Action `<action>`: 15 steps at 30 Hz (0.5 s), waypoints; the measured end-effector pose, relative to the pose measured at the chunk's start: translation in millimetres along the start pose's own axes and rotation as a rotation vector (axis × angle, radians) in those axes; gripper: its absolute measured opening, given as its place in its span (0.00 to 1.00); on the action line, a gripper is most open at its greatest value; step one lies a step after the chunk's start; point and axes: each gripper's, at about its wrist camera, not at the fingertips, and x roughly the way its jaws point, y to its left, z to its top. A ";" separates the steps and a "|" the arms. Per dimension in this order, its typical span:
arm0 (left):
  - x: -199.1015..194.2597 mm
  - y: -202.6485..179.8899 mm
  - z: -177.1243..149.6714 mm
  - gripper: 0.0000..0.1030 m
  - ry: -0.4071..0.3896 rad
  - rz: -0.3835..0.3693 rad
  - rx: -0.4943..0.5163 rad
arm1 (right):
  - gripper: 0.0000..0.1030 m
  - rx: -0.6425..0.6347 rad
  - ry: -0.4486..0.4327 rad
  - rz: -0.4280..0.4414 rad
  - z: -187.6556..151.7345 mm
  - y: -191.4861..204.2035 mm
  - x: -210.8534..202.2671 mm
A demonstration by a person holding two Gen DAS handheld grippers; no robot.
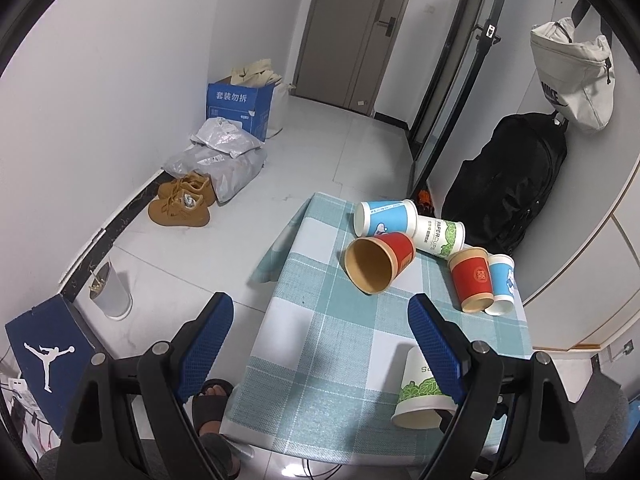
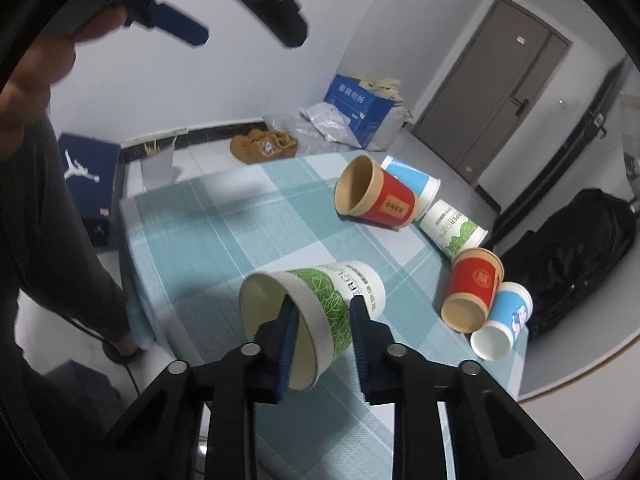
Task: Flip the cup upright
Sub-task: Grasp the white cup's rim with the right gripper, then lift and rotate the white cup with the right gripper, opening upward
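My right gripper is shut on the rim of a white paper cup with green print; one finger is inside the mouth, one outside. The cup is tilted on its side above the checked tablecloth, mouth toward the camera. The same cup shows in the left wrist view, partly behind my left gripper's right finger. My left gripper is open and empty above the table's near left part. It also shows at the top of the right wrist view.
Several more paper cups lie on their sides at the table's far right: a red one, a blue one, a green-print one, another red and blue. A black backpack stands beyond the table. Shoes and boxes sit on the floor.
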 end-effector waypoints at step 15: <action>5.0 4.3 -1.3 0.83 0.036 -0.009 -0.013 | 0.06 0.075 0.010 -0.034 0.8 -18.5 -1.0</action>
